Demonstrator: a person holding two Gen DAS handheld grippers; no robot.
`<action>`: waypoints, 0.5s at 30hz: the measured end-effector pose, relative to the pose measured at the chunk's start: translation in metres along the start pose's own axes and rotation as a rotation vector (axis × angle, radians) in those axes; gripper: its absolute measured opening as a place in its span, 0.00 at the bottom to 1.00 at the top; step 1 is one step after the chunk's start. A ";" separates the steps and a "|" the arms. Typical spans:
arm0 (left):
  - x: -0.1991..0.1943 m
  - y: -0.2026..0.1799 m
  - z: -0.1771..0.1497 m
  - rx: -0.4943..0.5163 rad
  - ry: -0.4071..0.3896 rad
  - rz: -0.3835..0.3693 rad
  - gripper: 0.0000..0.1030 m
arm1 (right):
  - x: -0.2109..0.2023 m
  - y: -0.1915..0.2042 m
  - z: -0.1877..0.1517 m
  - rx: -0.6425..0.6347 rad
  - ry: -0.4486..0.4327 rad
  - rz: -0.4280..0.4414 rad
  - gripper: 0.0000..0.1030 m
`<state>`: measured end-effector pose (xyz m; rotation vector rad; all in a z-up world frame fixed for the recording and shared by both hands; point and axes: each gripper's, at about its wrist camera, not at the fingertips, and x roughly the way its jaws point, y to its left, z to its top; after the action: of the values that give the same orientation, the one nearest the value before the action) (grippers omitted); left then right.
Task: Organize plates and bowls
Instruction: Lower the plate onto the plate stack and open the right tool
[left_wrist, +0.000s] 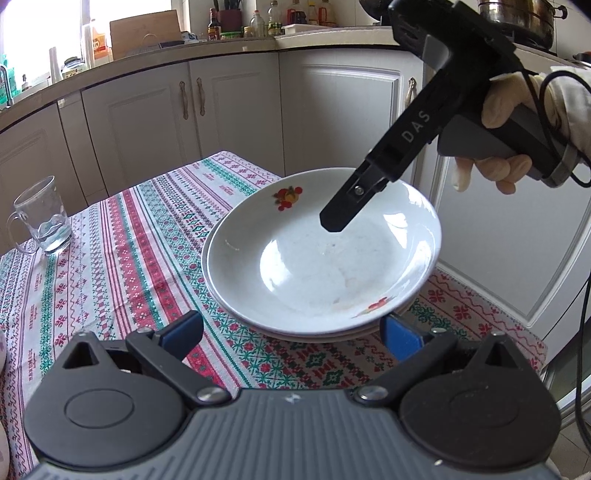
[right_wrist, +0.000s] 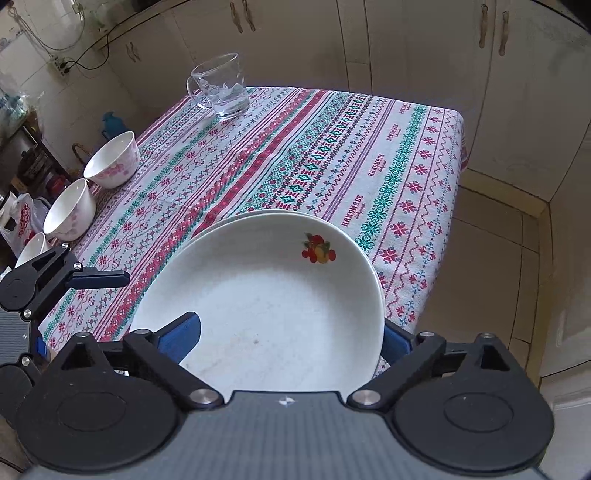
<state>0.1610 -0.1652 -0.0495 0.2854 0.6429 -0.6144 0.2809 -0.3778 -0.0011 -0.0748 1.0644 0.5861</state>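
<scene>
A white deep plate with fruit prints (left_wrist: 325, 254) lies on top of another plate on the patterned tablecloth; it also shows in the right wrist view (right_wrist: 258, 306). My right gripper (right_wrist: 291, 332) is open, one finger over the plate's inside, the other outside its rim; one of its fingers (left_wrist: 351, 203) shows in the left wrist view above the plate. My left gripper (left_wrist: 291, 332) is open and empty just before the plate stack's near edge. Three white bowls with pink flowers (right_wrist: 112, 160) (right_wrist: 70, 210) (right_wrist: 31, 249) stand along the table's left edge.
A glass mug (left_wrist: 42, 216) stands on the table's far side, also in the right wrist view (right_wrist: 221, 85). White kitchen cabinets (left_wrist: 236, 103) surround the table (right_wrist: 402, 155). The table edge drops to a tiled floor (right_wrist: 491, 251) on the right.
</scene>
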 end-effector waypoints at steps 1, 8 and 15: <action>0.000 0.000 0.000 0.002 0.000 0.001 0.98 | -0.001 0.001 0.000 -0.003 0.001 -0.007 0.98; -0.001 0.001 -0.002 0.006 -0.006 0.004 0.97 | 0.002 0.005 -0.007 -0.021 0.032 -0.066 1.00; -0.009 0.002 -0.005 0.014 -0.026 0.007 0.98 | -0.004 0.016 -0.017 -0.051 0.012 -0.122 1.00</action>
<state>0.1543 -0.1573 -0.0470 0.2919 0.6127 -0.6150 0.2581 -0.3713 -0.0027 -0.1870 1.0490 0.5028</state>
